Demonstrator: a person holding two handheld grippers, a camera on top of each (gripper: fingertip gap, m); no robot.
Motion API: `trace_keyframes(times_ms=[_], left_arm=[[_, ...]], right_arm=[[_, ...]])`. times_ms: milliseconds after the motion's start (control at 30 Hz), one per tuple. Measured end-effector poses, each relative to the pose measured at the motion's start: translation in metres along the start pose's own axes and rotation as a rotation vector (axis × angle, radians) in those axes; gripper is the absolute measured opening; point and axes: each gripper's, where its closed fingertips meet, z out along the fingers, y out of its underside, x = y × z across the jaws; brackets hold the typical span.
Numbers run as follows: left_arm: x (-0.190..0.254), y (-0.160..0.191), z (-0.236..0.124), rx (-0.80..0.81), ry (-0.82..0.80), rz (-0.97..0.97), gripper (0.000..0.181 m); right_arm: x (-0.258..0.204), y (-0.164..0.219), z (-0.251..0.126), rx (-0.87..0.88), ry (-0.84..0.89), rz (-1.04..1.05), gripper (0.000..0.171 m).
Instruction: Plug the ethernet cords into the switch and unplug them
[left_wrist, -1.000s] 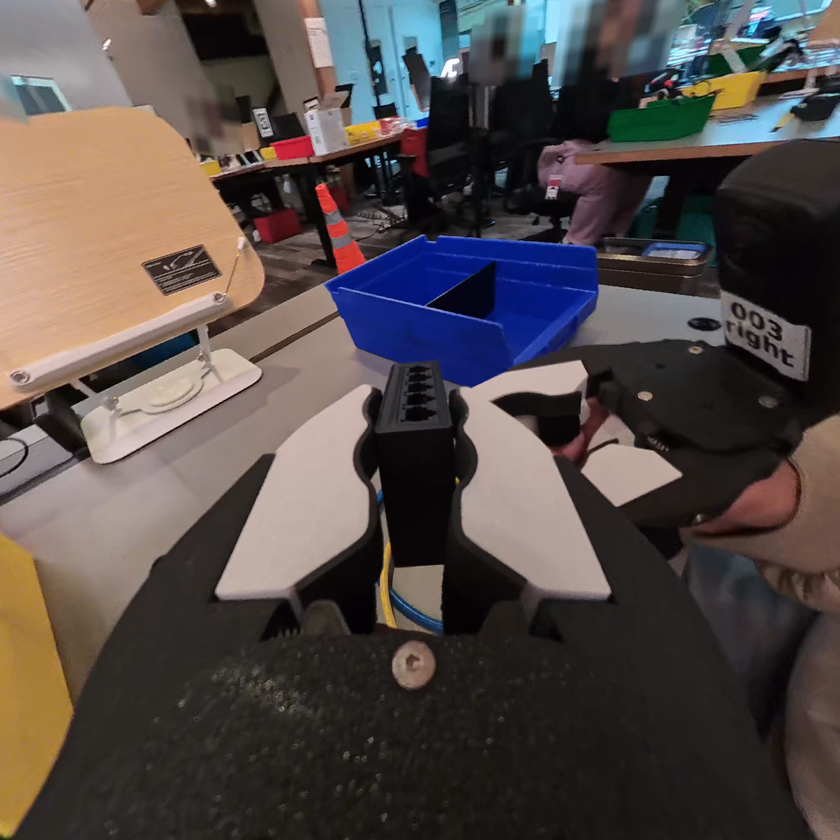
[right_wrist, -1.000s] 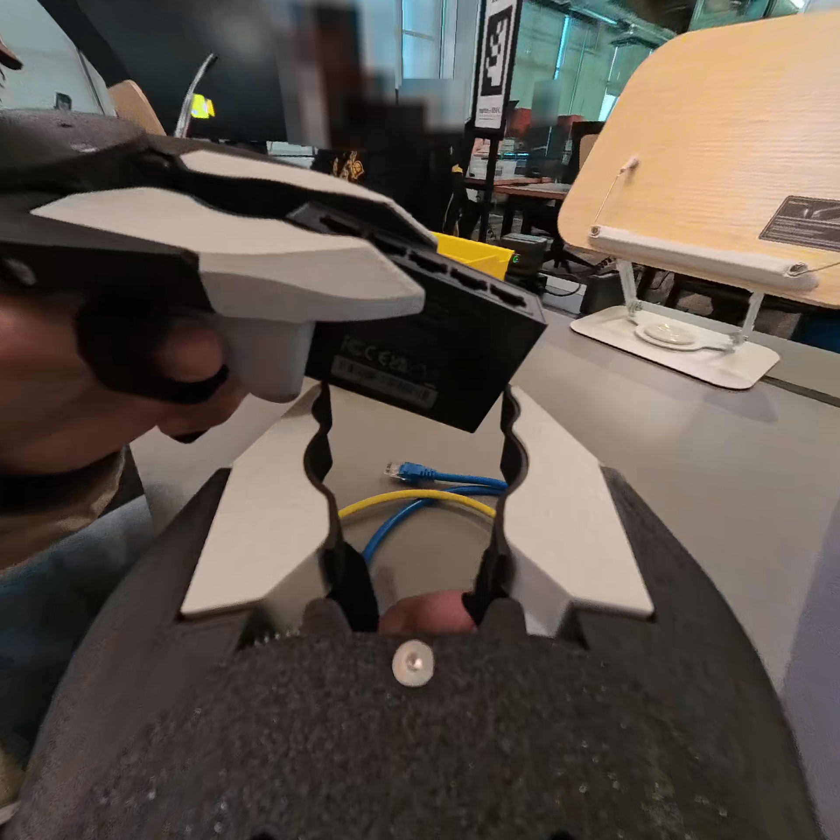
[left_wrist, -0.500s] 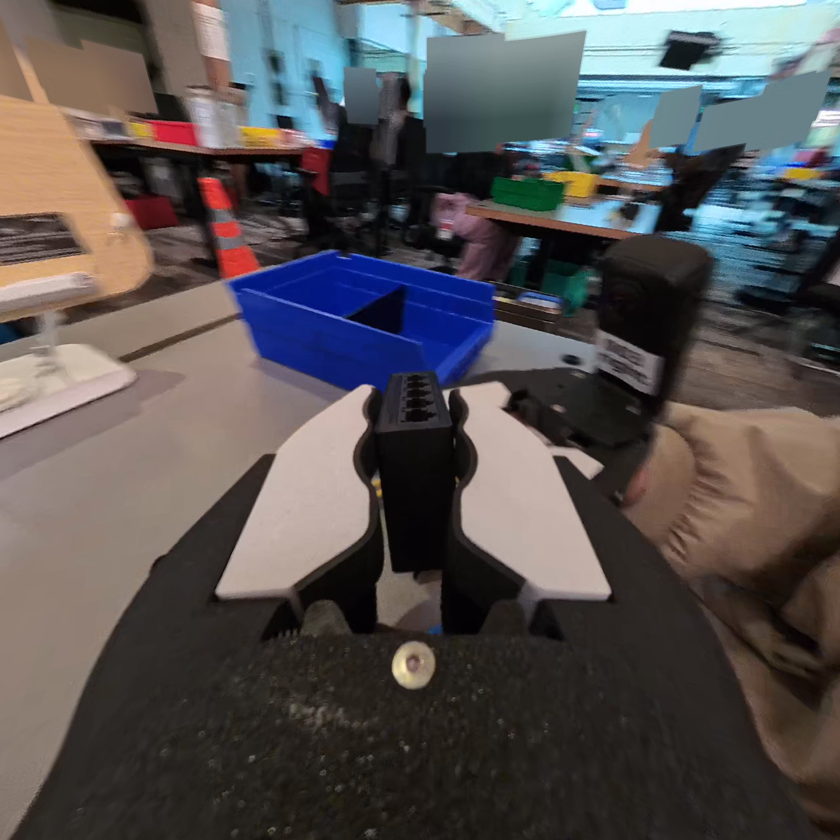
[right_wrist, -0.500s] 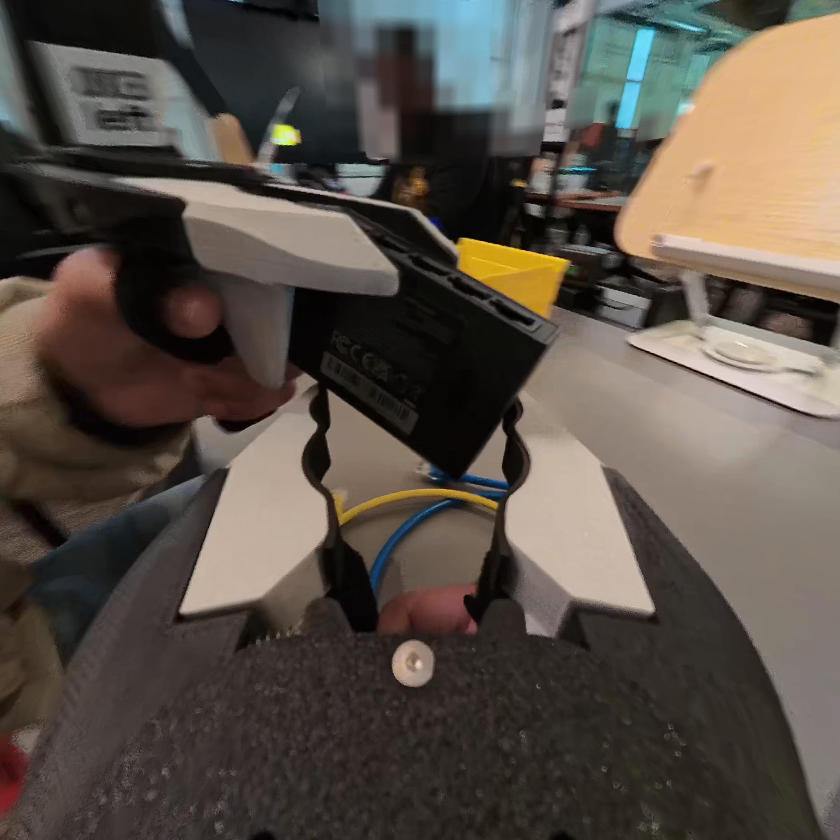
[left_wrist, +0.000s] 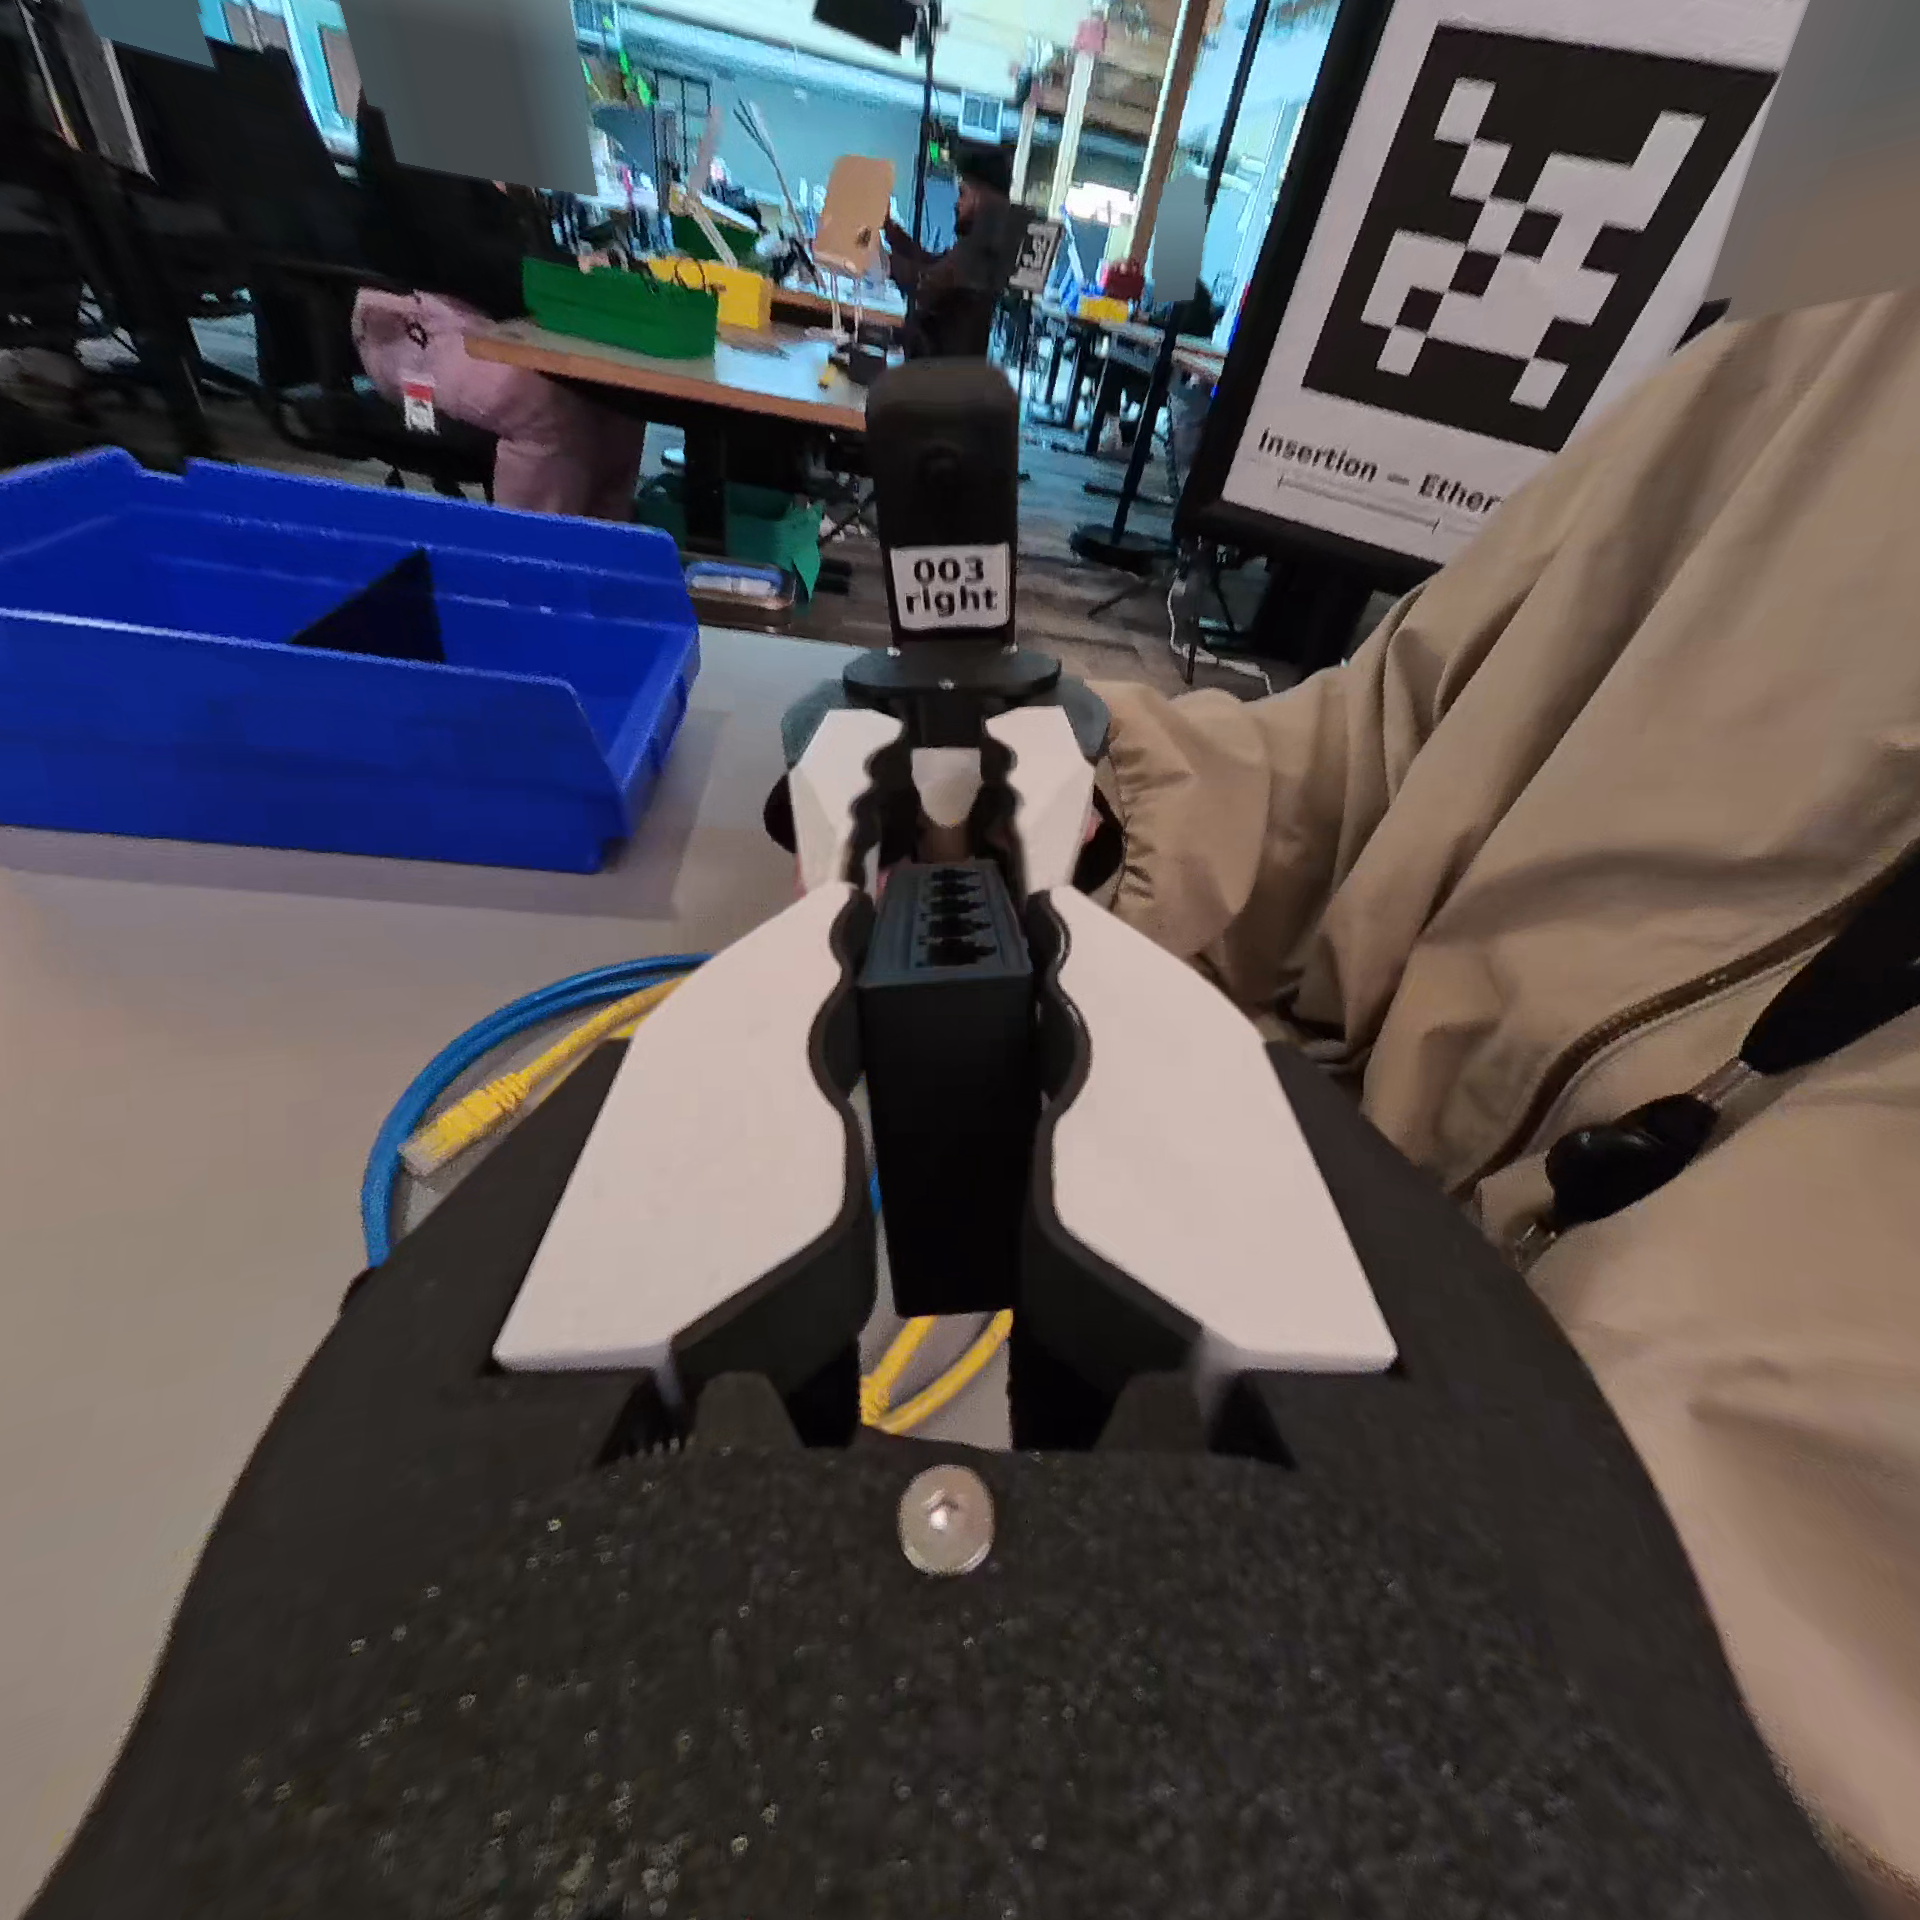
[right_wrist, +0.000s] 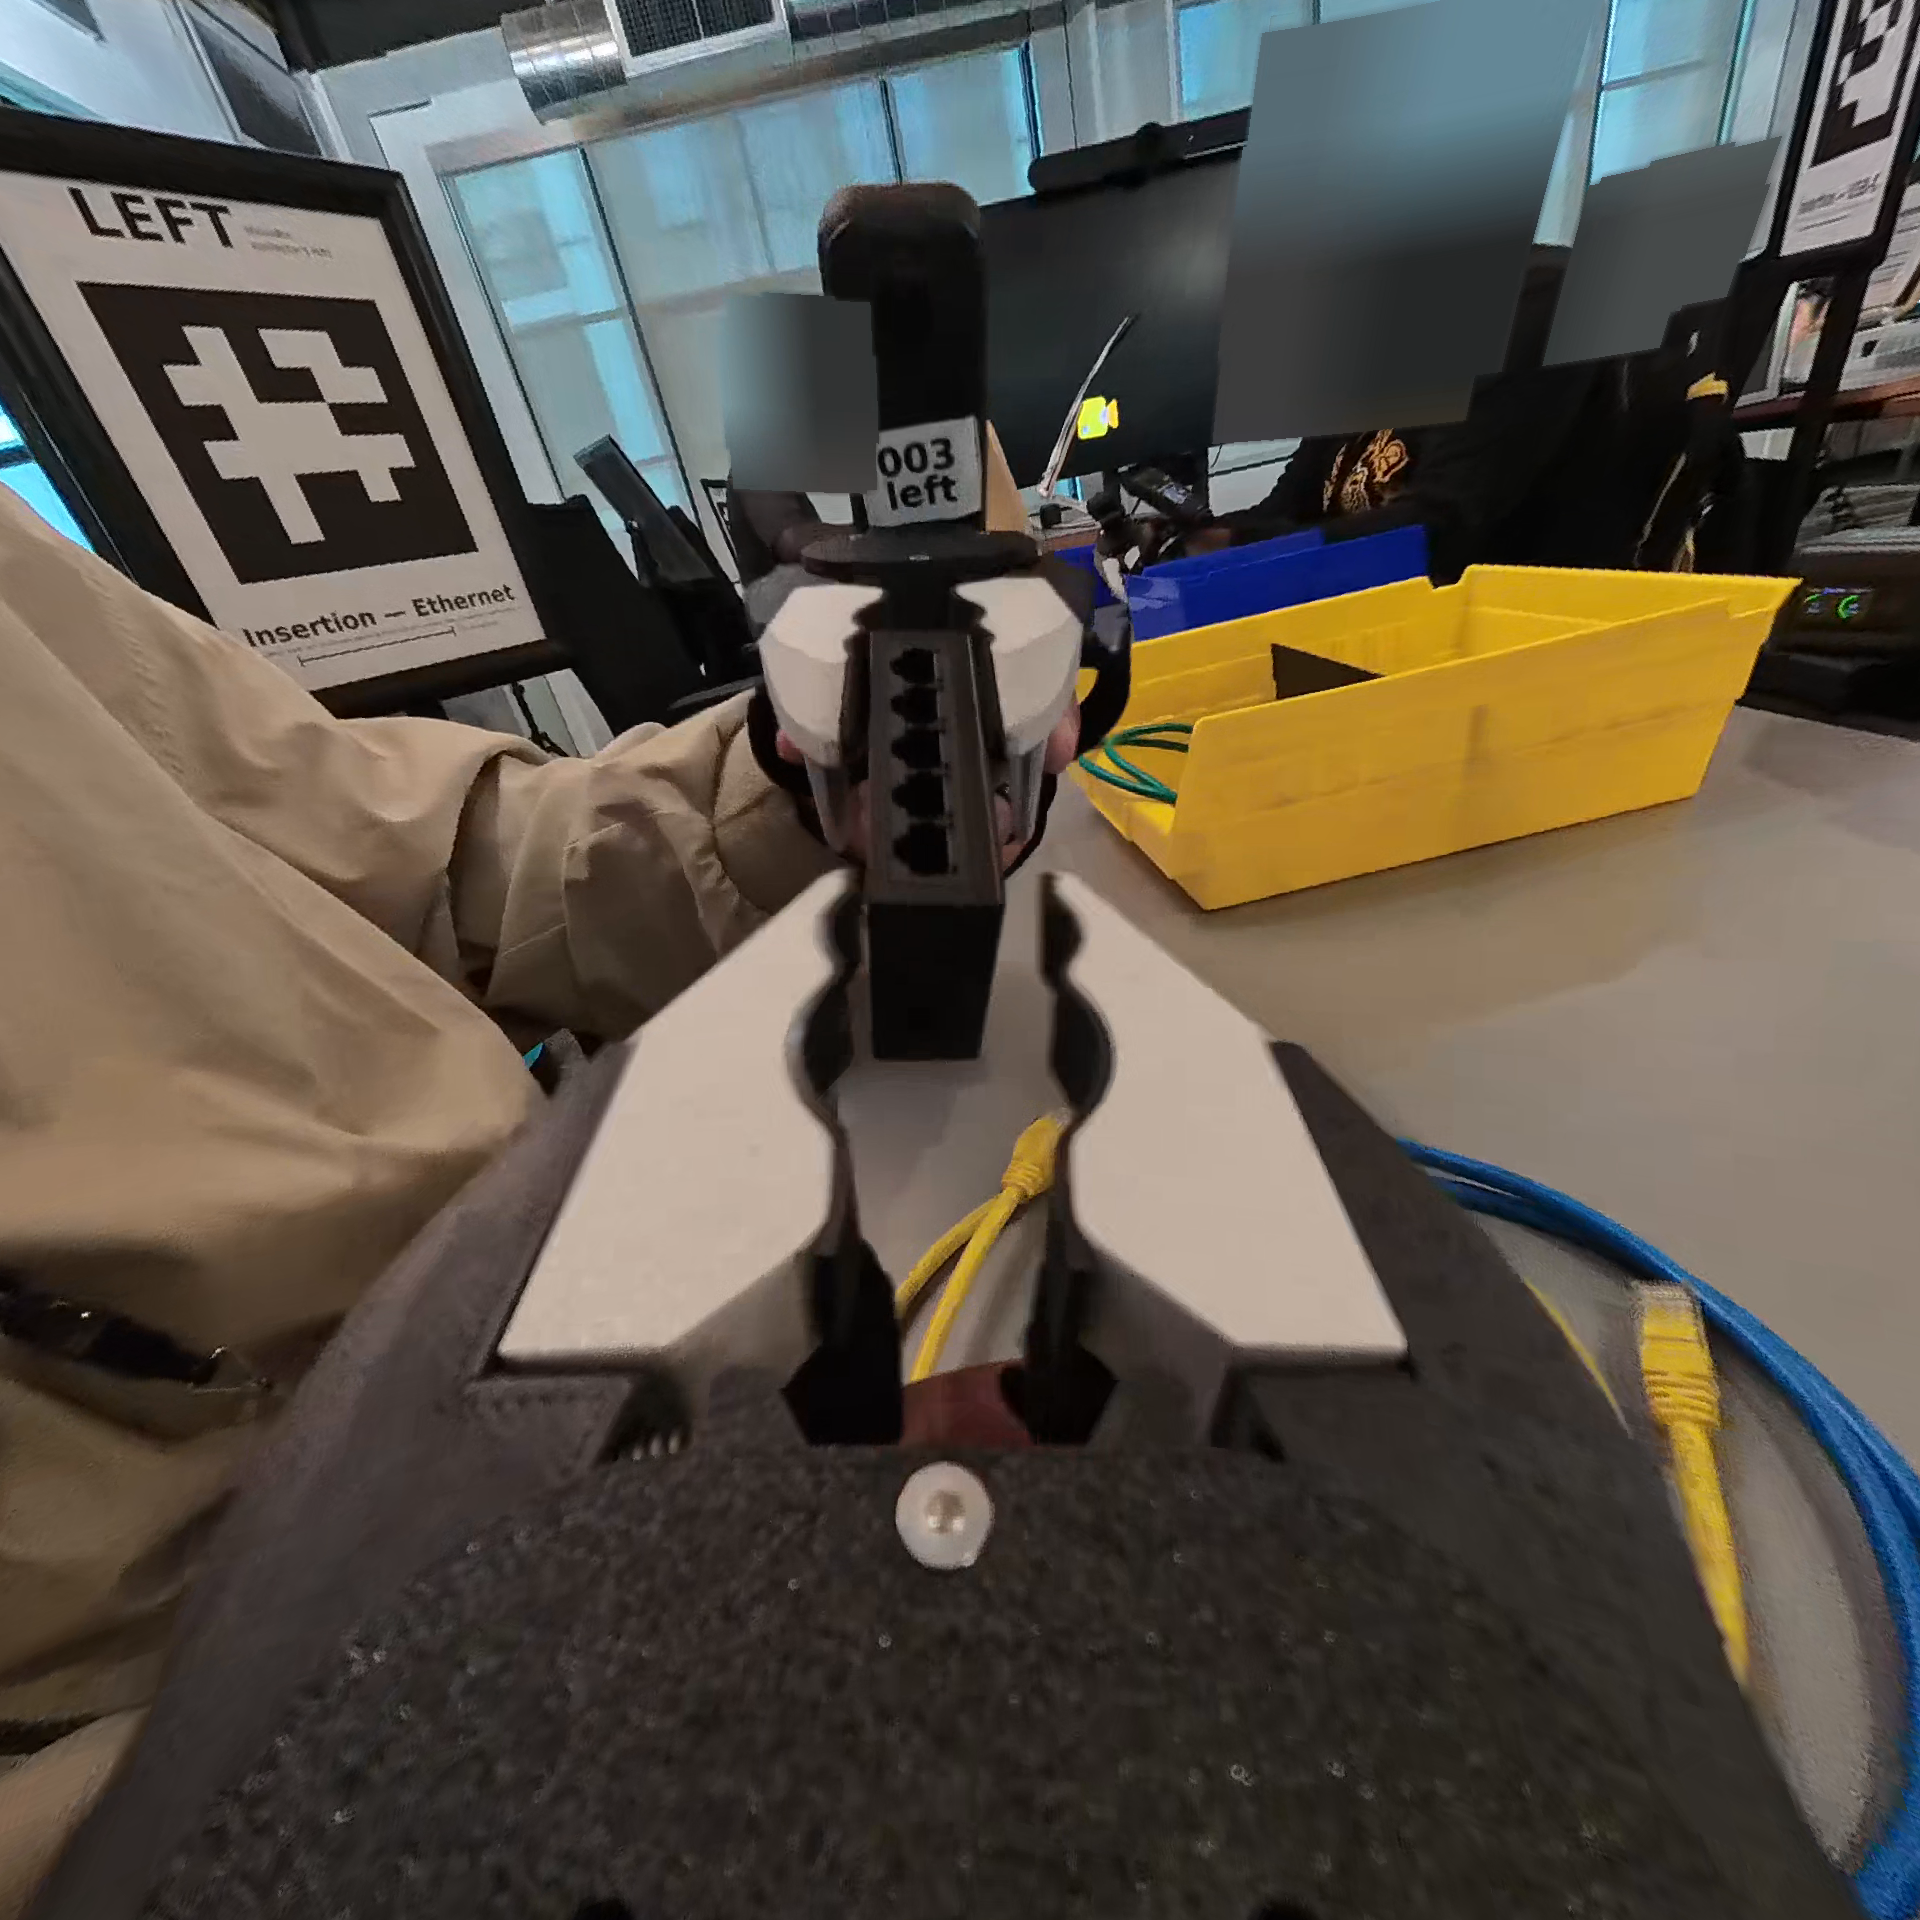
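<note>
On my far left the blue bin sits on the grey table. Nearer me, the blue cord loops on the table with the yellow cord lying inside the loop, its plug loose. My left tongs are clamped tight on the black switch, held on edge above the cords, its row of sockets facing away from me. Straight across, my right tongs face the switch, fingers parted and gripping nothing; the yellow cord's other plug lies below their gap. A yellow bin stands to the right.
</note>
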Motion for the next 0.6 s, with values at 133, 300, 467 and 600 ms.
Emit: trace_keyframes(times_ms=[133,300,467,600], left_arm=[[-0.008,0.007,0.003,-0.028,-0.038,-0.019,0.029],[-0.063,0.011,-0.008,-0.122,-0.455,-0.008,0.052],[-0.088,0.031,-0.007,-0.28,-0.849,0.13,0.061],[-0.1,0.037,-0.007,-0.419,-1.172,0.435,0.081]], right_arm=[[0.005,0.012,0.001,-0.067,-0.001,0.045,0.025],[0.046,0.011,-0.003,-0.07,0.278,0.009,0.024],[0.088,0.001,-0.024,0.063,0.516,0.241,0.024],[0.09,0.0,-0.027,0.175,0.503,0.464,0.024]])
